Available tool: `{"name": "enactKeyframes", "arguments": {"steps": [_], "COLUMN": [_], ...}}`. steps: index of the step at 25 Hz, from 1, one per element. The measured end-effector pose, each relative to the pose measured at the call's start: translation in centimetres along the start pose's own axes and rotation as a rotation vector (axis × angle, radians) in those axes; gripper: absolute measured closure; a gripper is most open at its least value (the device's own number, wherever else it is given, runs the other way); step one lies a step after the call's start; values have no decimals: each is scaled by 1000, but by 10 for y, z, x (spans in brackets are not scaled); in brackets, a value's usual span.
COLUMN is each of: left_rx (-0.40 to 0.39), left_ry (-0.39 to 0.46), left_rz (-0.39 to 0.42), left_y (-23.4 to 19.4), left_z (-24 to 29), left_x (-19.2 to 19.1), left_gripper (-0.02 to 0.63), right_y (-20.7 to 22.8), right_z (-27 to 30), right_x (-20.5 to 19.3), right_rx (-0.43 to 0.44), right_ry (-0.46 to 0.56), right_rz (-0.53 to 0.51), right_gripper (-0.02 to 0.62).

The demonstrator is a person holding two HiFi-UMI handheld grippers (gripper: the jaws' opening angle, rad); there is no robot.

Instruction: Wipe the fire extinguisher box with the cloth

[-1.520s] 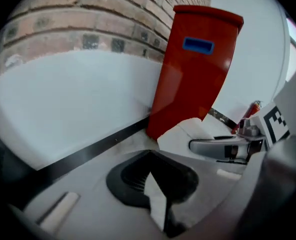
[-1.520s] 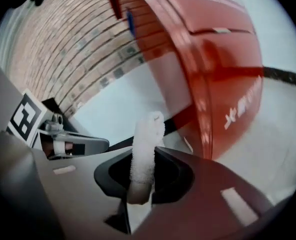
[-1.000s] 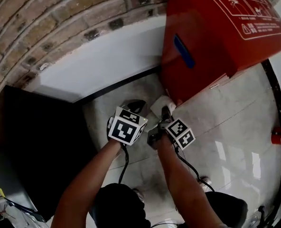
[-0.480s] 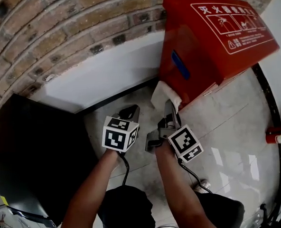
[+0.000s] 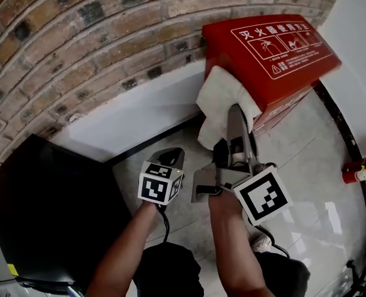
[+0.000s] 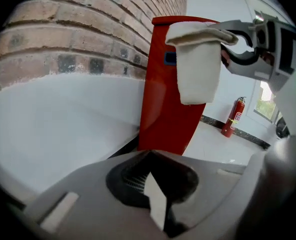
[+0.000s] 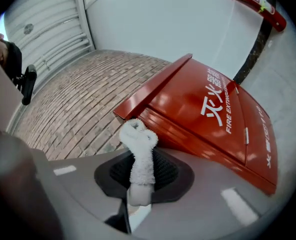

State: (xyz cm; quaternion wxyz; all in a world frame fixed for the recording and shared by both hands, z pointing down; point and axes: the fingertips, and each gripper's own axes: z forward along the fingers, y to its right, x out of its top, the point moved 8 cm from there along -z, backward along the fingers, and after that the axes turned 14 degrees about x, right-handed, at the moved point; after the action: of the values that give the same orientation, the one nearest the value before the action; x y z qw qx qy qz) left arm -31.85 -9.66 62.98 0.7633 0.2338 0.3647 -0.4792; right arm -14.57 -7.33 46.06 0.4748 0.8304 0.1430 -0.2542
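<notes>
Cloth (image 5: 223, 101), white and thick, hung bunched from the right gripper (image 5: 235, 117), whose jaws were pinched tight on a fold of it. The loose part was draped over the upper left corner of the fire extinguisher box (image 5: 276, 48), where the sloping lid met the side, and a flap hung down the red side face. The box stood at about one o'clock from the person, backed against the brick wall (image 5: 78, 36), its lid printed with white characters and small pictures. Seen along the right gripper's own jaws, the cloth stuck up between them as a narrow fuzzy roll, with the box's lid spreading out beyond it toward two o'clock.

The left gripper (image 5: 170, 159) hovered lower, at about seven o'clock from the right one and just beside it. Its jaws were closed together with nothing between them, and it was well apart from the box. It pointed toward the white band (image 5: 140, 113) along the foot of the brick wall. Both forearms were bare.

A red fire extinguisher (image 5: 362, 169) lay at three o'clock on the pale glossy floor (image 5: 313, 190). A dark panel (image 5: 47, 203) filled the eight o'clock side.
</notes>
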Motion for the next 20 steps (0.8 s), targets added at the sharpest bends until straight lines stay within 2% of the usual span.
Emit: {"name": "enactKeyframes", "arguments": {"steps": [3, 6, 7, 9, 10, 15, 20], "left_rx": [-3, 12, 21, 36, 39, 53, 75], "left_ry": [26, 49, 51, 36, 23, -7, -3], "left_rz": [15, 29, 30, 8, -10, -46, -84], "left_y": [0, -5, -8, -14, -16, -23, -37], "left_z": [-3, -6, -8, -13, -16, -26, -26], "left_x": [12, 23, 23, 16, 12, -2, -10], "left_gripper": [606, 606, 606, 606, 606, 606, 606], "right_y": [-1, 2, 4, 13, 17, 27, 55], "right_z": [8, 24, 30, 37, 43, 64, 52], "right_x": [-5, -13, -15, -21, -24, -35, -59], "right_rx": [-6, 27, 13, -95, -122, -163, -238], "right_ry": [9, 31, 45, 71, 86, 139, 83], "right_rz": [20, 50, 65, 102, 105, 44, -15], "right_gripper": [520, 520, 520, 520, 520, 520, 517]}}
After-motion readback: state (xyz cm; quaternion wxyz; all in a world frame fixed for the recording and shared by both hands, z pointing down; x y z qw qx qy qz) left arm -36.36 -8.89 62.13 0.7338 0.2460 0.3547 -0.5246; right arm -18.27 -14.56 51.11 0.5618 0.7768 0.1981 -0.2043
